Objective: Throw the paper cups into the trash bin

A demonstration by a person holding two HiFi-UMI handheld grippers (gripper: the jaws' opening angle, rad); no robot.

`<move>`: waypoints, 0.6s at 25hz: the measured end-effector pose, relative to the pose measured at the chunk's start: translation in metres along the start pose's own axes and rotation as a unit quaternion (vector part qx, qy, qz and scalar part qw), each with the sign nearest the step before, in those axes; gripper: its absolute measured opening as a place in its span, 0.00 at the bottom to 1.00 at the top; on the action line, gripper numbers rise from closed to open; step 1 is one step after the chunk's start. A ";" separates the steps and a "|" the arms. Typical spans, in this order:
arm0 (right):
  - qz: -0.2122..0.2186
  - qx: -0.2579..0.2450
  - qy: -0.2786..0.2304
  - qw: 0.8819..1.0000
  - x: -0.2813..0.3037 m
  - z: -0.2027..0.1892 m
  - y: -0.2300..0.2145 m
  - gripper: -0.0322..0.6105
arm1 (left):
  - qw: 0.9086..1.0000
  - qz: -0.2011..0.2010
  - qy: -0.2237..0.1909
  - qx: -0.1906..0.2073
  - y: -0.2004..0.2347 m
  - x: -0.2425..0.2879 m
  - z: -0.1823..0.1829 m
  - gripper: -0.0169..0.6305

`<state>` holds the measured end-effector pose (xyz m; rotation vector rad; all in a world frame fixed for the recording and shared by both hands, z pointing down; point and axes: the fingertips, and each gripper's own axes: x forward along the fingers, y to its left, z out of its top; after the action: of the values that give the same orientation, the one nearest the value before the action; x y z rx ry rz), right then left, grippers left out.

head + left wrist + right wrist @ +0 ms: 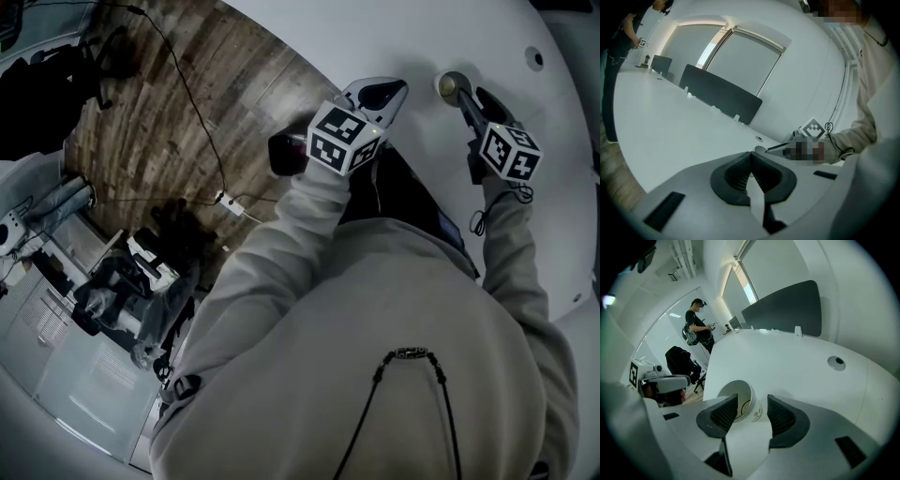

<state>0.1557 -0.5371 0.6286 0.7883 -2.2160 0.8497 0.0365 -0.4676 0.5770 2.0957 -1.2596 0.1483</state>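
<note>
- The person's pale sleeve [309, 234] reaches out to the left tongs [382, 92], which hang over the near edge of the white bench [422, 37].
- In their own view the left tongs [751, 171] are fully closed, the two ribbed pads meeting in a line with nothing between them.
- To the right, the right tongs [466, 98] point down at the bench top, with a checkered cube [511, 150] on their back.
- The right tongs [753, 397] stand wide apart and grip nothing.
- A paper cup [743, 401] lies on its side on the bench [787, 362], in the gap just past the tips. Its open mouth faces the camera and it sits nearer the left pad. Whether that pad touches it I cannot tell.
- From above, the cup [452, 84] shows right at the tips of the right tongs.
- Farther on, a round cable hole [836, 362] sits in the bench top to the right.
- At the far edge stands a dark divider panel [787, 310].
- Far left, beyond the bench, there is a black chair [679, 362], and behind it a person [698, 326] stands.
</note>
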 end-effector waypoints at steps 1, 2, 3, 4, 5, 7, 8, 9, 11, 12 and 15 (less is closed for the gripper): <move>0.000 0.000 0.001 1.000 0.001 -0.001 0.000 0.33 | 1.000 0.000 0.000 0.000 0.000 -0.001 0.000 0.03; 0.002 0.000 0.003 1.000 0.002 -0.001 0.001 0.33 | 1.000 0.000 0.000 0.000 0.000 -0.002 0.000 0.03; 0.002 -0.001 0.005 1.000 0.002 -0.001 0.002 0.33 | 1.000 -0.001 0.000 0.000 -0.001 -0.002 0.000 0.03; 0.002 -0.002 0.007 1.000 0.002 -0.002 0.002 0.33 | 1.000 -0.001 -0.001 0.000 -0.003 -0.003 0.001 0.03; 0.001 -0.002 0.008 1.000 0.002 -0.002 0.001 0.33 | 1.000 -0.001 -0.001 -0.001 -0.004 -0.003 0.000 0.03; -0.001 0.000 0.010 1.000 0.003 -0.003 0.000 0.33 | 1.000 -0.001 0.000 0.000 -0.006 -0.003 -0.002 0.03; -0.002 0.000 0.012 1.000 0.005 -0.004 -0.001 0.33 | 1.000 -0.001 0.001 0.000 -0.007 -0.003 -0.004 0.03; -0.003 -0.003 0.016 1.000 0.006 -0.005 -0.001 0.33 | 1.000 -0.002 0.001 0.000 -0.008 -0.003 -0.005 0.03; -0.012 -0.020 0.025 0.999 0.006 -0.007 -0.002 0.13 | 1.000 -0.005 0.000 0.001 -0.011 -0.003 -0.008 0.03; -0.019 -0.034 0.029 0.999 0.005 -0.007 -0.001 0.12 | 1.000 -0.006 0.000 0.000 -0.013 -0.004 -0.008 0.03; -0.028 -0.052 0.028 0.998 0.002 -0.006 0.005 0.12 | 1.000 -0.006 0.000 -0.002 -0.014 -0.007 -0.008 0.03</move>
<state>0.1523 -0.5305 0.6320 0.7640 -2.1592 0.7144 0.0458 -0.4534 0.5737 2.0994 -1.2464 0.1395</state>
